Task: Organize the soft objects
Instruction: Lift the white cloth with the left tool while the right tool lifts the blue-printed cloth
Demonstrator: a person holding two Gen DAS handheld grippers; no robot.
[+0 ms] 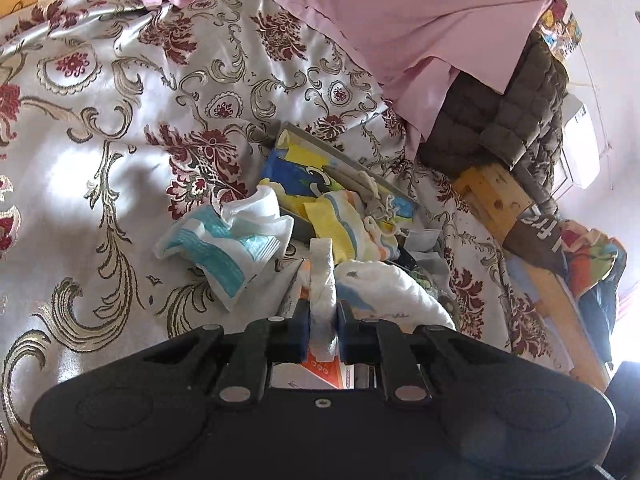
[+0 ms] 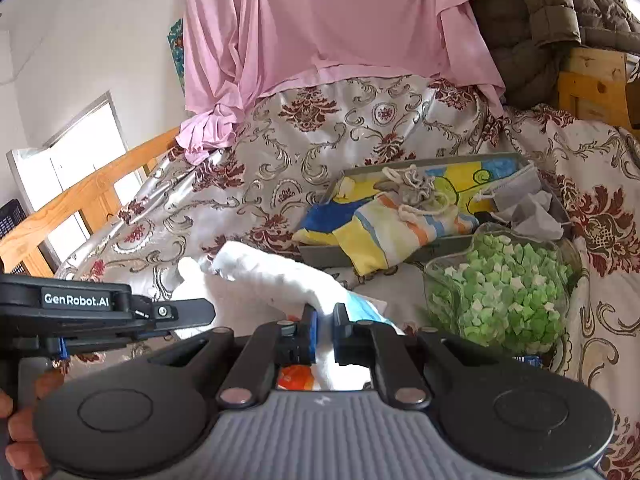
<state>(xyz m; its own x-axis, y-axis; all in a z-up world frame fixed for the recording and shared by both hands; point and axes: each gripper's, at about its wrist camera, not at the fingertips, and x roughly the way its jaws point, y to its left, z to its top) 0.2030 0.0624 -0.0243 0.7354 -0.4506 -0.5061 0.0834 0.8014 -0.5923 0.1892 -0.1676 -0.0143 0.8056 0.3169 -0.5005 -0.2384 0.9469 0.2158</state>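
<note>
A white cloth [image 1: 384,288] with faint coloured print is held up over the floral bedspread [image 1: 120,140]. My left gripper [image 1: 323,320] is shut on one bunched edge of it. In the right wrist view my right gripper [image 2: 325,330] is shut on another part of the same white cloth [image 2: 264,280]. There the left gripper [image 2: 208,316] comes in from the left. A crumpled white and teal striped cloth [image 1: 224,248] lies on the bedspread beside a grey tray [image 1: 340,152]. The tray [image 2: 432,159] holds a yellow striped cloth [image 2: 384,236], a blue and yellow cloth and a grey drawstring pouch [image 2: 416,188].
A glass jar [image 2: 500,292] full of green paper stars stands right of my right gripper, next to the tray. A pink sheet [image 2: 340,20] hangs at the back, with a brown quilted jacket [image 1: 500,120] over a wooden frame. A wooden bed rail [image 2: 80,200] runs along the left.
</note>
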